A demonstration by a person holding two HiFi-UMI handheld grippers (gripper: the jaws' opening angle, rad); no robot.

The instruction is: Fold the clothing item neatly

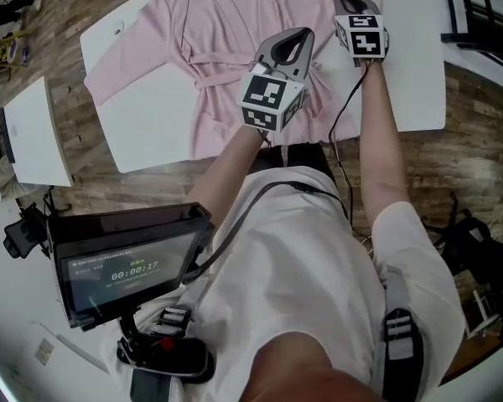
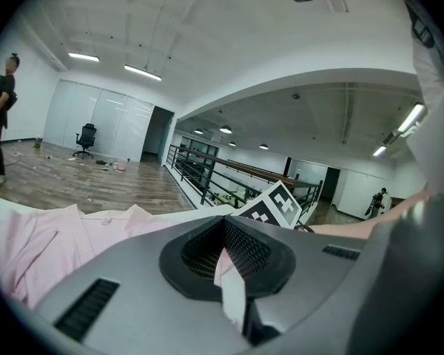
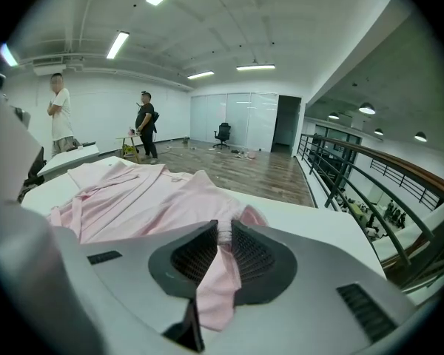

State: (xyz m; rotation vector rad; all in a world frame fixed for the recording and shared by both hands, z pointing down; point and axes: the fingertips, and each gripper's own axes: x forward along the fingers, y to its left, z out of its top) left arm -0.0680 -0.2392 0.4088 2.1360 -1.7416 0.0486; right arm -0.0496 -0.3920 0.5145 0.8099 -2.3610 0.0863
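Folding looks barely begun. Pale pink long-sleeved robe [image 1: 226, 32] of soft cloth lies mostly flat across the middle of the broad white table [image 1: 151, 128], hem toward the near edge. One long pink sleeve [image 1: 121, 65] runs out toward the left edge, and the thin pink tie belt [image 1: 222, 79] crosses the waist. We see no finished crease or stacked panel anywhere.

Left gripper [image 2: 223, 231]: jaws clamped tight on a thin pinch of the pink cloth, low on the robe's right side, near the near edge.
Right gripper [image 3: 223, 231]: jaws grasping a thicker bunch of the same cloth, farther up that right side toward the far edge.

We judge this the first side fold, with the right side about to be carried across. Left to do: that fold, the sleeve, the other side, the lengthwise folds.

Room: bare table top between the robe and the right edge, and more at the near left corner. The near edge is tight against the person. The black cable [image 1: 339, 115] dangling from the right gripper could drag over the cloth.
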